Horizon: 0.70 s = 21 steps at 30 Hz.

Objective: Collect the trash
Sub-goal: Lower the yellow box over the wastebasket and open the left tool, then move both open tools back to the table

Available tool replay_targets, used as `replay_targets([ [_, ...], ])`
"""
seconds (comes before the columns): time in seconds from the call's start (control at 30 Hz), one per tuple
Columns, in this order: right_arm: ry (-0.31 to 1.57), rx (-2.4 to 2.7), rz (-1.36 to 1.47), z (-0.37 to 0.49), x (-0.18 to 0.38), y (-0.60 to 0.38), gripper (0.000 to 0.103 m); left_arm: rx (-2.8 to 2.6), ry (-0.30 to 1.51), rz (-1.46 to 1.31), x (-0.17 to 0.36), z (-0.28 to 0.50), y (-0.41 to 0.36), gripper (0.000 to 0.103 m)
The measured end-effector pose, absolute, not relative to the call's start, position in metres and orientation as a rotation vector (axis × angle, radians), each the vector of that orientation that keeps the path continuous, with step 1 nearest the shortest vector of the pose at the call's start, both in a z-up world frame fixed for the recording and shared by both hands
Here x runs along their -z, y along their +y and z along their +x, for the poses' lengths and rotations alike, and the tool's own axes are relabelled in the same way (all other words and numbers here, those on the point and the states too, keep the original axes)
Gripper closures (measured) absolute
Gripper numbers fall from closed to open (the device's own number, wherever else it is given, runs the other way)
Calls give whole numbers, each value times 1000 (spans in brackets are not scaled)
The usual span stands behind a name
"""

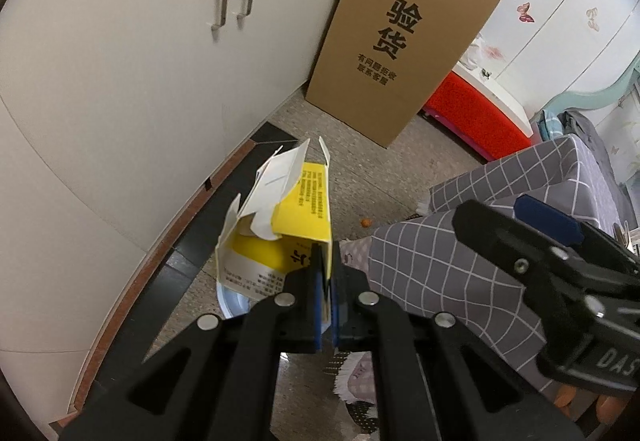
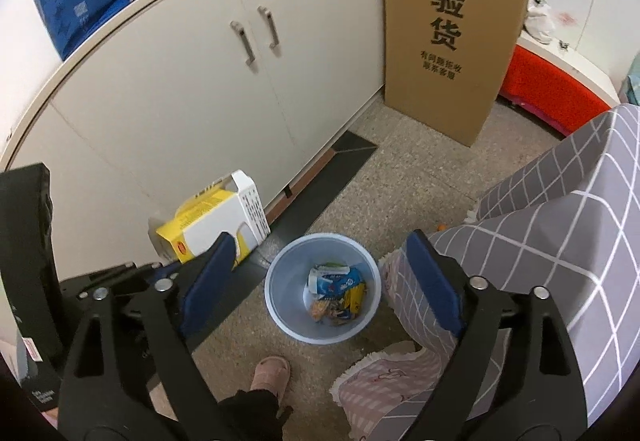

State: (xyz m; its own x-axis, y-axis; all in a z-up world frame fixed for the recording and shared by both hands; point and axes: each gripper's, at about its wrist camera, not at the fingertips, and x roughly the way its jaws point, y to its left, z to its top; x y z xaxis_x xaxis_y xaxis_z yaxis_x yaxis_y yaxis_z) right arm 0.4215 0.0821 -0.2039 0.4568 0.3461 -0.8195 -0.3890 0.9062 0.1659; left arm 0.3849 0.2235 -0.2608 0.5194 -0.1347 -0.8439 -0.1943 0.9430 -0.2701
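Left wrist view: left gripper (image 1: pixel 326 281) pinches a wall of the yellow-and-white carton (image 1: pixel 286 217), pads tight on thin card. Carton is crumpled, top flaps torn open and splayed, small black print on the side. It hides most of the bin (image 1: pixel 232 303); only a pale blue sliver of rim shows below it. Right gripper (image 1: pixel 560 265) enters from the right edge, cut off. Orange crumb (image 1: pixel 365 223) on the floor shows clearly only here.

Right wrist view: right gripper (image 2: pixel 320 269) has fingers spread wide, nothing between them. Bin (image 2: pixel 280 305) fully visible on the floor, wrappers (image 2: pixel 336 295) inside, print unreadable. Carton (image 2: pixel 216 225) hangs left of the bin, above its level, its lower end hidden by the left finger (image 2: pixel 208 281). Slipper (image 2: pixel 270 377) near the bottom edge, seen only here.
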Motion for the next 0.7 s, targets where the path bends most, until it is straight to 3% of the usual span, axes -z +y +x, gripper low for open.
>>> replay_targets([
  [0.13, 993, -448, -32, 423, 202, 79, 11, -35, 1038, -361, 261, 394, 220, 98],
  [0.17, 989, -445, -30, 423, 201, 78, 11, -36, 1042, -369, 261, 396, 220, 90],
  [0.2, 987, -443, -26, 424, 201, 78, 11, -37, 1046, -379, 262, 398, 220, 68],
  [0.27, 982, -440, -11, 424, 199, 75, 10, -55, 1052, -407, 264, 400, 223, 38],
  [0.7, 911, -456, 34, 412, 169, 66, 10, -129, 948, -463, 229, 374, 240, 35],
])
